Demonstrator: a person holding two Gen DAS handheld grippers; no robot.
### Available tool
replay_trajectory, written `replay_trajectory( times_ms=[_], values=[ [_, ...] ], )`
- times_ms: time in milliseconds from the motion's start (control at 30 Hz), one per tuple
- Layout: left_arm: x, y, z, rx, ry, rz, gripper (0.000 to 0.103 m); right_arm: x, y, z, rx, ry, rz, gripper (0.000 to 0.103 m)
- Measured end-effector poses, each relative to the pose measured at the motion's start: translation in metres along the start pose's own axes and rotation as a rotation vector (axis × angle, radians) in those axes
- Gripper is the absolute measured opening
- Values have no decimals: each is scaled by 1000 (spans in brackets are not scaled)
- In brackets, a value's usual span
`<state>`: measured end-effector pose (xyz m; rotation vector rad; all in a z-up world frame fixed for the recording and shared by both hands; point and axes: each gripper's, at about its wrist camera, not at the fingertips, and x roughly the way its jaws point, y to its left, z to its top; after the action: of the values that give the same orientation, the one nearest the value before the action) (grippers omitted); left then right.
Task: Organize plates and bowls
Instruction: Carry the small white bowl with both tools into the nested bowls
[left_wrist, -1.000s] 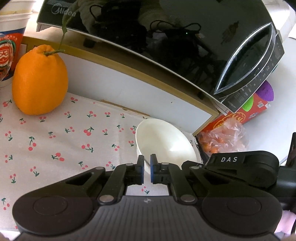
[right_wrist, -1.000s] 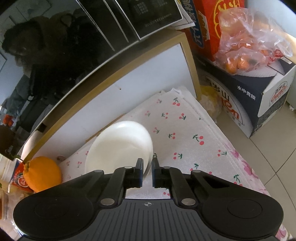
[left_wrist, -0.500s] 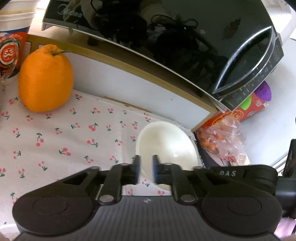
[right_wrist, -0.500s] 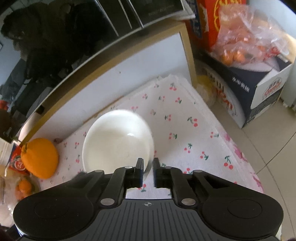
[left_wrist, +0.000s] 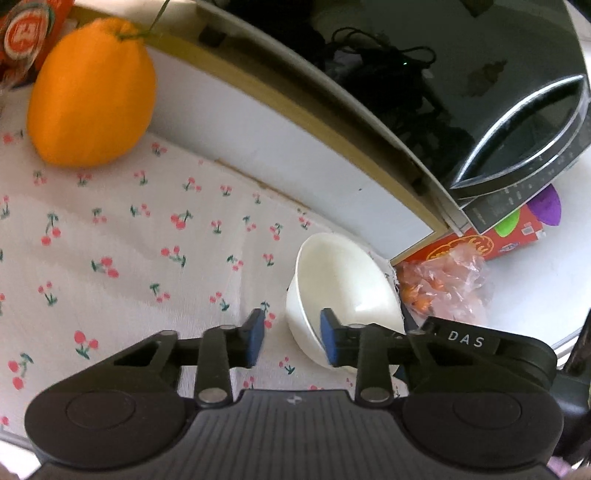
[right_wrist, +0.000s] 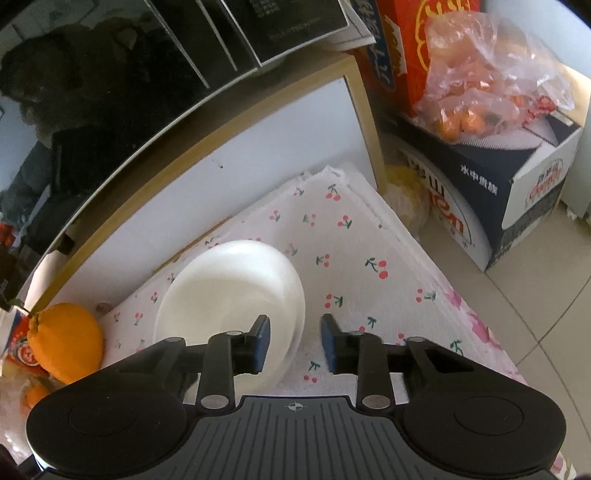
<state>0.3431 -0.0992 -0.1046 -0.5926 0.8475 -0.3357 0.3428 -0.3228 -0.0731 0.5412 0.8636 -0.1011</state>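
The white bowl (left_wrist: 343, 291) sits on the cherry-print cloth (left_wrist: 122, 251) that covers the worktop, near the cloth's corner and close to the white panel (left_wrist: 280, 147) with a wood-coloured edge.

Left gripper (left_wrist: 291, 341): the jaws are opening. The near rim of the bowl lies between the two blue pads (left_wrist: 256, 339); one pad is inside the bowl and the other outside over the cloth. Neither pad presses on the rim.

Right gripper (right_wrist: 295, 341): the jaws stand apart. The opposite rim of the bowl (right_wrist: 236, 288) passes between them, with one pad over the bowl's interior and the other over the cloth (right_wrist: 354, 251). A gap shows on both sides of the rim.

In the left wrist view the tip of the right gripper, marked "DAS", appears at the far side of the bowl.

A large orange fruit (left_wrist: 92, 96) rests on the cloth well apart from the bowl, against the white panel. A glossy black appliance (left_wrist: 461, 74) stands on top of the panel. Beyond the cloth's corner, a clear plastic bag of small oranges (right_wrist: 484, 77) lies on a printed carton (right_wrist: 498, 184) on the tiled floor (right_wrist: 546, 325).
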Motion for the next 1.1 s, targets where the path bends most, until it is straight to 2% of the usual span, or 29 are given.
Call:
replay_trajectory(
  times_ms=[33,100,233,600,767,933,1100],
  values=[
    [0,1,-1,-3,1,-8,15,0,1,0,-14,-3,2,9],
    [-1,-2,-1,8,5,-13,11,-1,2,-1,-28,-4,11,6],
    [-10,-16,-1,79,4,11,10,-11,6,-1,-36,-22,19,6],
    [-55,-31,-11,120,28,31,10,-61,12,-15,-10,-21,26,6],
    [-81,-40,-17,125,46,32,10,-92,10,-27,14,-21,41,6],
    [-114,-54,-29,175,46,39,10,-132,8,-42,40,-40,74,7],
    [-141,-65,-48,219,76,60,10,-166,4,-67,40,-14,50,9]
  ],
)
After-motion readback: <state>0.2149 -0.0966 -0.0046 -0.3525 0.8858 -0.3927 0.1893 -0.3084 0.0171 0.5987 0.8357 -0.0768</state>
